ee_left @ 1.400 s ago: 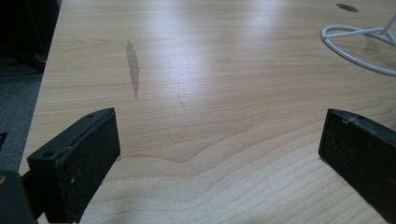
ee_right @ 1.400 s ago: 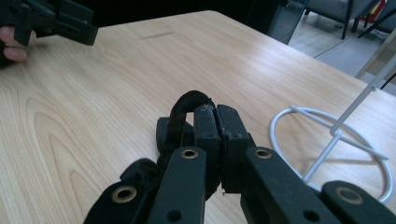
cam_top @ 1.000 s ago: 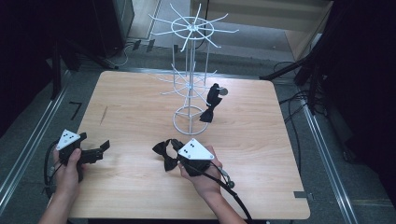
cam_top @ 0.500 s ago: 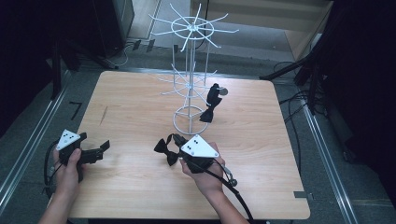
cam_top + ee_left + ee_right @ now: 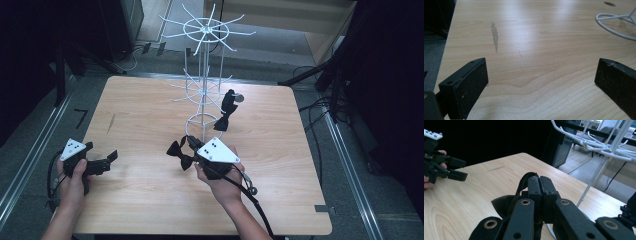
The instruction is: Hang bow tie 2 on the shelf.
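Observation:
A black bow tie (image 5: pixel 178 152) hangs from my right gripper (image 5: pixel 190 144), just in front of the base of the white wire rack (image 5: pixel 204 75). In the right gripper view the jaws are pressed together at the tips (image 5: pixel 539 180), pinching the bow tie's strap (image 5: pixel 522 185), and the bow (image 5: pixel 500 205) dangles below them. A second black bow tie (image 5: pixel 226 114) hangs from a lower hook of the rack. My left gripper (image 5: pixel 111 157) rests at the table's left side. Its fingers (image 5: pixel 465 85) stand wide apart over bare wood.
The rack's round wire foot (image 5: pixel 614 22) sits on the wooden table (image 5: pixel 280 130), right of the left gripper. Its hooked arms (image 5: pixel 599 147) reach out above and right of the right gripper. Cables trail over the floor beyond the table's right edge.
My right gripper has risen a little with the bow tie, which now hangs clear of the table. The left gripper has stayed where it was.

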Tool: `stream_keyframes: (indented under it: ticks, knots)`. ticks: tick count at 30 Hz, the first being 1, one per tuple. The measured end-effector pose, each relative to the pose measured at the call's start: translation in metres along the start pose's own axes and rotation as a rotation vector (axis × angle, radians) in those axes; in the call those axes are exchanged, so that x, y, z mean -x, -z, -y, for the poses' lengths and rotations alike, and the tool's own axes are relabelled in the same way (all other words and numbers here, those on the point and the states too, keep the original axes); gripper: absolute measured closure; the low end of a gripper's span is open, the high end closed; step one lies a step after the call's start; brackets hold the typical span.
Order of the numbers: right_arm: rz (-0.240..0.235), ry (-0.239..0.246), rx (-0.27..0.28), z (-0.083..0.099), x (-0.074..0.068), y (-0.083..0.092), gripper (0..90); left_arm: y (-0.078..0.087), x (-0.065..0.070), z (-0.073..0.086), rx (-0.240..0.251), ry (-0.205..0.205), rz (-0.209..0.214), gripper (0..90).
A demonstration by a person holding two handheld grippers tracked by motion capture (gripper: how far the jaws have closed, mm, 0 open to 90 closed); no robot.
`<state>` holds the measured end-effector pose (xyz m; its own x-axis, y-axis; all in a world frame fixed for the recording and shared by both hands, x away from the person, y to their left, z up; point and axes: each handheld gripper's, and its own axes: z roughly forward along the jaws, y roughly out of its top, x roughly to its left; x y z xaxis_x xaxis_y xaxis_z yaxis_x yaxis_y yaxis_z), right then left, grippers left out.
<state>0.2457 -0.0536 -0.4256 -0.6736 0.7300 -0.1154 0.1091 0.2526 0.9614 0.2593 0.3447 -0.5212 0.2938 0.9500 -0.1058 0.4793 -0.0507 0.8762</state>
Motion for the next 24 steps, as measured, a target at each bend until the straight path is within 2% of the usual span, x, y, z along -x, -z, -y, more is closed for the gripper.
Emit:
stream_keyframes:
  ticks: [11,24]
  knots:
    - [0.007,-0.009,0.029,-0.016,0.002,-0.001,89.9,0.000,0.000,0.000,0.001,-0.001,0.000,0.0]
    - [0.023,-0.014,0.055,-0.025,0.007,-0.002,89.9,0.000,0.000,0.000,-0.002,-0.001,0.003,0.0]
